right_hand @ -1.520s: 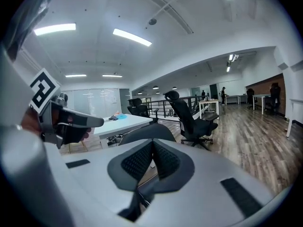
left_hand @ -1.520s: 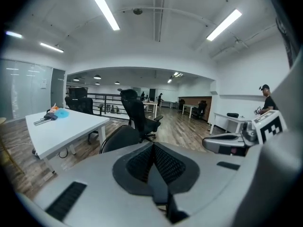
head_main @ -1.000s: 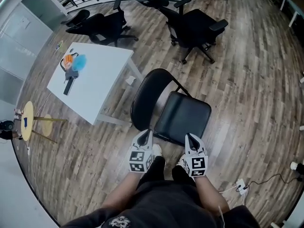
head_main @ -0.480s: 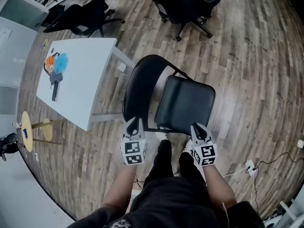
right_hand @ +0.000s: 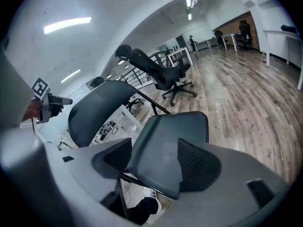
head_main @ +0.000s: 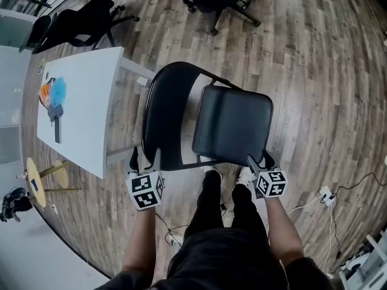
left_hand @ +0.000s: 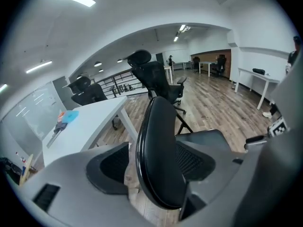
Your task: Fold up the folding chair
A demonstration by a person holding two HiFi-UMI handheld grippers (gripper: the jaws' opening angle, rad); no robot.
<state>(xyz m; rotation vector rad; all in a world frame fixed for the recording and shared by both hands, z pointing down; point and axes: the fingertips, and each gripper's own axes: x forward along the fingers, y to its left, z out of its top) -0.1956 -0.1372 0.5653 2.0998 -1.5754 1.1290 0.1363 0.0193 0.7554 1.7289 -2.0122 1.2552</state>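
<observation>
At the folding chair (head_main: 208, 116), your jaws have just opened.
Left gripper (head_main: 146, 157) straddles the backrest (left_hand: 158, 150), right gripper (head_main: 260, 161) the seat (right_hand: 165, 145), neither pressing.

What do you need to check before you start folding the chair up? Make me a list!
1. Edge of backrest between left gripper jaws: ok. The jaws have just been opening and are not pinching it.
2. Front edge of seat between right gripper jaws: ok. These have also just been opening, not pinching.
3. Both grips closed: not ok.
4. Nothing lying on seat: ok.
5. Shoes clear of seat: cannot tell; they sit right at its front edge.
</observation>
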